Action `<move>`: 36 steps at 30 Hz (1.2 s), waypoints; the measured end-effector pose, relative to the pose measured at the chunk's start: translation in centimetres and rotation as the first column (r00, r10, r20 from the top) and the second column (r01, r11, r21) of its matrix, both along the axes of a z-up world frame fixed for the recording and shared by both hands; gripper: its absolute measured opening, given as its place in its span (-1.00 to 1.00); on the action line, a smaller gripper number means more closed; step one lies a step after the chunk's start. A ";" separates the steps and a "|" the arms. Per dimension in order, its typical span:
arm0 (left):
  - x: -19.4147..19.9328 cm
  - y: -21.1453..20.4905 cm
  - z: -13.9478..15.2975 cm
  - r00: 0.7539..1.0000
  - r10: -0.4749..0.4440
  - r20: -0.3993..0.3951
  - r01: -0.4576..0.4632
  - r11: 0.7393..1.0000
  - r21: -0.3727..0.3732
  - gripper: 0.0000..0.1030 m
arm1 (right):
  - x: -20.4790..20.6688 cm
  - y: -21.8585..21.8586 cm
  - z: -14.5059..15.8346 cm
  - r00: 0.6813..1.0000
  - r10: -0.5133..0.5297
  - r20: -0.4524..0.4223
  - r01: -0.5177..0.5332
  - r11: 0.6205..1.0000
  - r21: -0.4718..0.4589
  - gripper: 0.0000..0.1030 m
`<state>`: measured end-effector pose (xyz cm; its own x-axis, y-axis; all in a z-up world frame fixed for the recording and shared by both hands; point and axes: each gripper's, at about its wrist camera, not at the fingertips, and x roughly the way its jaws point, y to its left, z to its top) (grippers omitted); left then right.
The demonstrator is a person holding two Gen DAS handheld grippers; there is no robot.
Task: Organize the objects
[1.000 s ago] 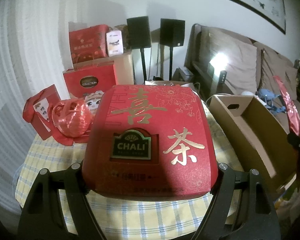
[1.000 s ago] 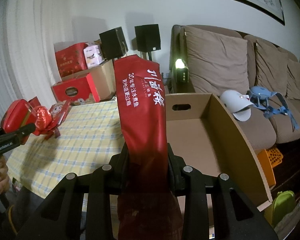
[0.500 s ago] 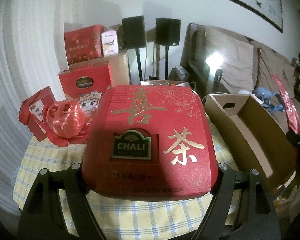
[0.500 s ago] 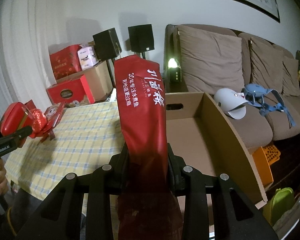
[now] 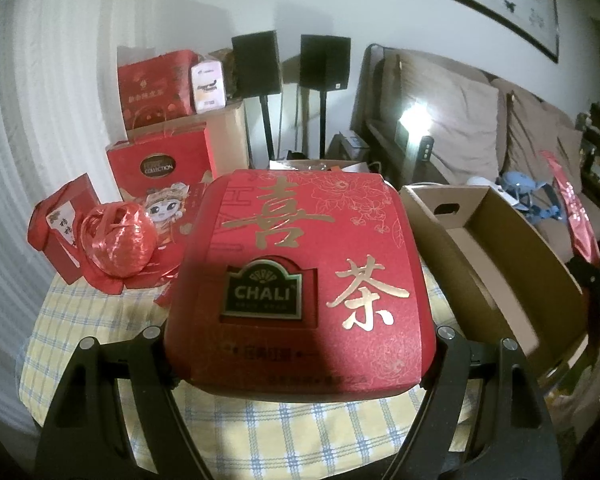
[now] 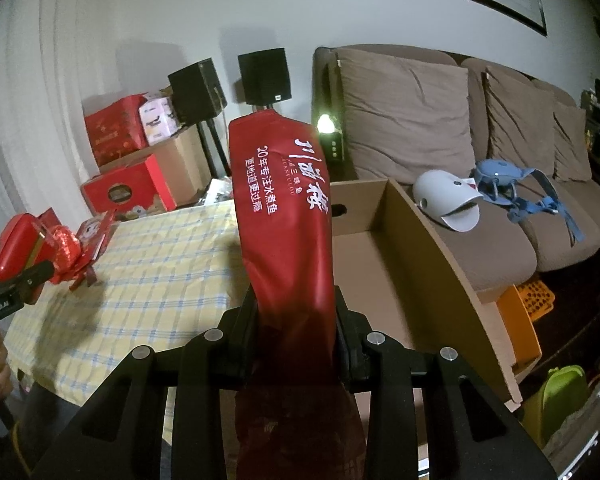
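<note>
While my left tool [image 5: 300, 344] clamps the red tea box [image 5: 300, 280] by both side edges above the checked worktop [image 5: 100, 320], only the left view shows its gold-lettered lid, plus the red ribbon ball [image 5: 118, 242] and small red gift bag [image 5: 62, 226] at the worktop's far left. My right tool [image 6: 296, 320] grips the red pouch [image 6: 288, 216], which stands upright between the pads; its white lettering reads only in the right view, while the left view catches it as a red strip at far right. The right view alone shows the inside of the open cardboard box [image 6: 420, 248] just beside the worktop, the white helmet [image 6: 446, 202] on the sofa [image 6: 420, 120], and my left tool from the side with the tea box edge-on. Versus a second back: both grips unchanged, and the stacked cartons and speakers sit a bit further left in the right view.
</note>
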<state>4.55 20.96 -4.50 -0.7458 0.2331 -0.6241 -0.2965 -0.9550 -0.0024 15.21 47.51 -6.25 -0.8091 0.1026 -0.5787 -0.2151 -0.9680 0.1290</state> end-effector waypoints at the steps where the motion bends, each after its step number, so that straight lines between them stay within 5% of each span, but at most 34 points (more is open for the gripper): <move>1: -0.1 0.0 0.0 1.000 0.000 0.001 0.000 1.000 0.000 0.53 | 0.0 0.1 0.0 1.000 -0.001 0.000 0.001 1.000 0.000 -0.38; 36: 0.1 2.0 1.0 0.998 -0.029 -0.048 0.029 1.000 -0.003 0.53 | 0.3 1.2 -0.3 1.000 -0.030 0.008 0.030 1.000 0.008 -0.38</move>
